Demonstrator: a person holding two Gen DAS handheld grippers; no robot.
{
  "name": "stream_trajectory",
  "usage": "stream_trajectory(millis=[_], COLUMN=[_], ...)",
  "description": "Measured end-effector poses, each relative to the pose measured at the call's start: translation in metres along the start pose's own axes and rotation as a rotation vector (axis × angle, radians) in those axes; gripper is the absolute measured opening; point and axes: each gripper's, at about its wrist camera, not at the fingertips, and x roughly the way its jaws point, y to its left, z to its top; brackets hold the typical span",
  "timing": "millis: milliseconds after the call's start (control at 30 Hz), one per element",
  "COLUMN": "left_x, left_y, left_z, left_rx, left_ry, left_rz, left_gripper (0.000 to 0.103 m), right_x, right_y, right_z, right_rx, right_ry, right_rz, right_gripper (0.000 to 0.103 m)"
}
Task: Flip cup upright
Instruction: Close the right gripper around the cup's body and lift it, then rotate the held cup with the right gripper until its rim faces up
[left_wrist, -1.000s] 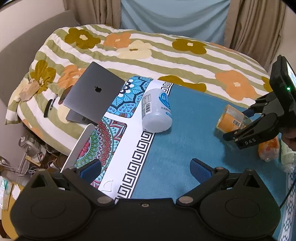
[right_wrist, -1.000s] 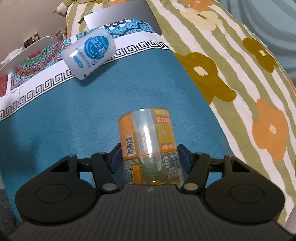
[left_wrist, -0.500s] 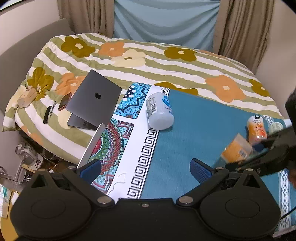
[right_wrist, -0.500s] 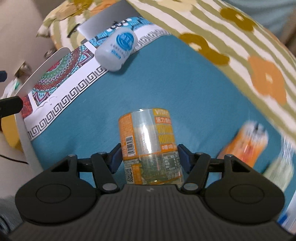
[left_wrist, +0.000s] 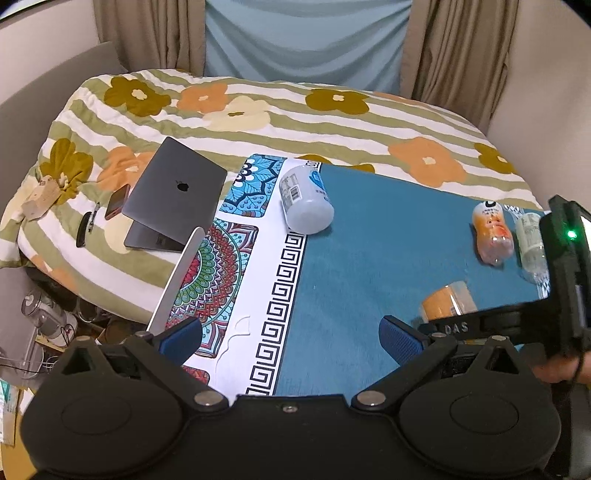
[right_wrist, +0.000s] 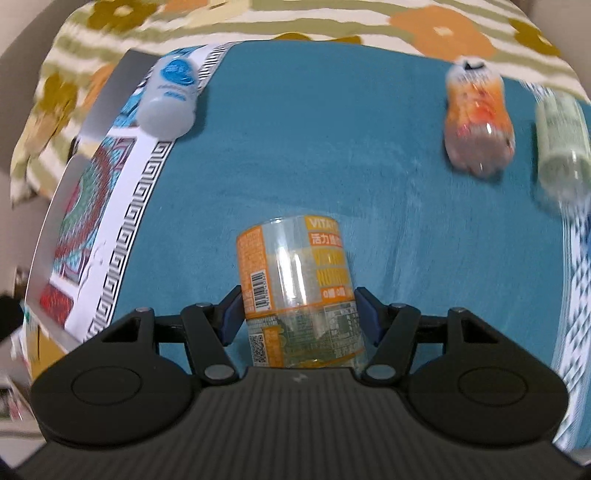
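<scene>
The right tongs (right_wrist: 297, 314) clench the clear orange-labelled cup (right_wrist: 295, 284) over the teal mat (right_wrist: 332, 147), its long axis running forward along the fingers; the label reads "VITA". The left tongs (left_wrist: 291, 336) hang released, holding nothing.

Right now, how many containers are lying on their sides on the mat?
3: white bottle far left, orange bottle and pale green bottle far right. The held cup isn't counted.

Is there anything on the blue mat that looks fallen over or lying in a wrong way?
Yes. Three containers lie on their sides on the blue mat: a white bottle at its left edge, and an orange bottle beside a pale green one at the right. The right gripper holds the orange-labelled cup.
</scene>
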Motion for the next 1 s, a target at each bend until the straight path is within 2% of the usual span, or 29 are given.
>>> stream_trajectory(millis=[167,433,533,600,633,800,1000], left_x=[0.003,0.008,0.008,0.008,0.007,0.0,-0.01], left_y=[0.001,0.002,0.003,0.003,0.004,0.006,0.003], left_z=[-0.001,-0.001,0.0,0.0,0.0,0.002,0.009], left_rx=[0.005,0.009,0.006,0.005,0.005,0.001,0.017], left_ry=[0.009,0.019,0.018,0.017,0.015,0.011,0.014], left_rz=[-0.005,-0.013,-0.015,-0.015,-0.015,-0.018,-0.053], left_gripper=[0.103,0.103,0.103,0.103,0.103,0.103,0.103], right_x=[0.01,0.019,0.019,0.019,0.019,0.013,-0.018], right_y=[0.002,0.004,0.005,0.005,0.005,0.004,0.003], right_z=[-0.003,-0.002,-0.002,-0.002,-0.003,-0.004,-0.015], right_rx=[0.061,0.065,0.067,0.071,0.074,0.085,0.08], right_ry=[0.004,0.017,0.02,0.021,0.018,0.015,-0.036], right_rz=[-0.027,-0.052,-0.052,-0.056,-0.054,-0.045,-0.04], right_gripper=[0.078,0.078,0.087,0.101,0.103,0.103,0.103])
